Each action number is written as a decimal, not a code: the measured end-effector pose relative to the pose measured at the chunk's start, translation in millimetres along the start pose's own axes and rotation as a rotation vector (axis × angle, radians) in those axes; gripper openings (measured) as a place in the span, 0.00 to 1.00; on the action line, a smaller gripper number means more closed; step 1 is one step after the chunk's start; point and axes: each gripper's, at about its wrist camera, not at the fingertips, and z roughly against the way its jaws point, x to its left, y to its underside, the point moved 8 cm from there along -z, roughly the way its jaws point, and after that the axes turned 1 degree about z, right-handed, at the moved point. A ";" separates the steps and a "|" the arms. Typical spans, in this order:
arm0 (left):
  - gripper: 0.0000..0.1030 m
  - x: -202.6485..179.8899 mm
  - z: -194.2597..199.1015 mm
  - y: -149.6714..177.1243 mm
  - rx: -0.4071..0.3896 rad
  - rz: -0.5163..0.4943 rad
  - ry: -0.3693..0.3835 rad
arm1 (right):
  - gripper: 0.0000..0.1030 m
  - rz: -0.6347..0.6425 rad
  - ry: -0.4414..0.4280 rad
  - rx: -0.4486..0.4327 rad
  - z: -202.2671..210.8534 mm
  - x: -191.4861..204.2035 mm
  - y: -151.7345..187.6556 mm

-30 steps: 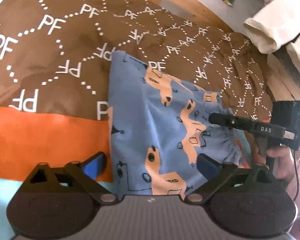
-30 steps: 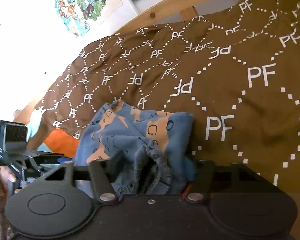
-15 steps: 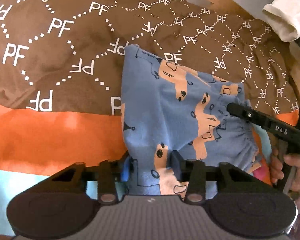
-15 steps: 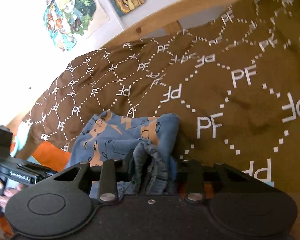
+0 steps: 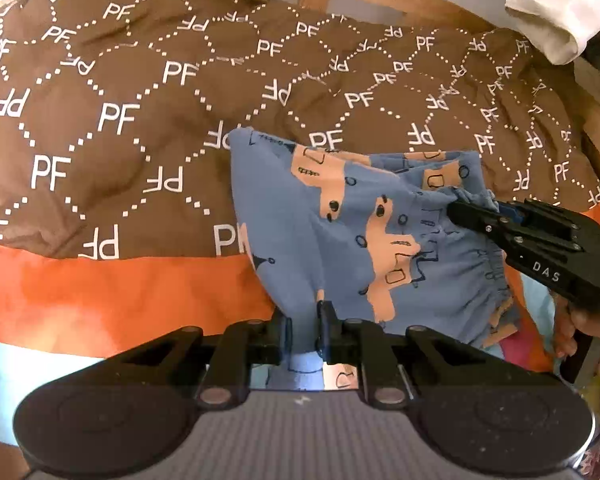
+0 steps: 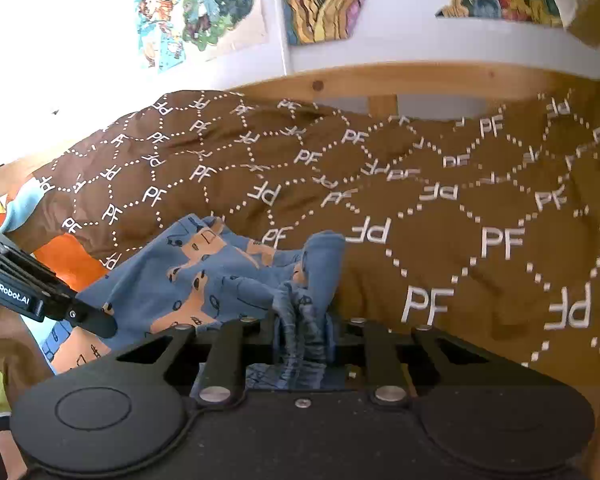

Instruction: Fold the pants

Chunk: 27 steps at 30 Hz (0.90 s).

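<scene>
The pants [image 5: 340, 216] (blue, with orange print) lie on the brown bedspread [image 5: 120, 120], their long axis running away from the left gripper [image 5: 303, 330] toward the headboard [image 6: 380, 80]. Both grippers have just been closing: the left pinches a fabric edge, the right gripper [image 6: 302, 334] clamps the gathered waistband.

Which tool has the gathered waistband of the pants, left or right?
The right tool: it is shut on the bunched waistband of the pants. The left tool pinches a smooth edge.
</scene>
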 end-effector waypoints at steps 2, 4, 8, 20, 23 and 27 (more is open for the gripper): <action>0.16 -2.0 5.6 -1.1 -0.015 -0.004 0.003 | 0.17 0.037 0.011 -0.017 4.6 3.9 -4.2; 0.15 -5.7 9.3 -3.2 -0.027 -0.013 0.000 | 0.16 0.066 0.019 -0.035 9.5 8.1 -7.9; 0.15 -10.9 14.1 -3.7 -0.051 -0.034 -0.010 | 0.15 0.119 0.023 -0.057 14.4 14.9 -13.5; 0.15 -19.3 23.9 -25.2 -0.130 -0.044 0.023 | 0.14 0.209 0.083 -0.139 31.2 17.7 -38.6; 0.15 -20.8 21.8 -43.4 -0.166 -0.046 0.045 | 0.14 0.228 0.111 -0.159 30.8 7.2 -58.2; 0.15 -15.4 14.9 -75.9 -0.226 -0.005 0.085 | 0.14 0.261 0.132 -0.173 16.6 -12.6 -94.3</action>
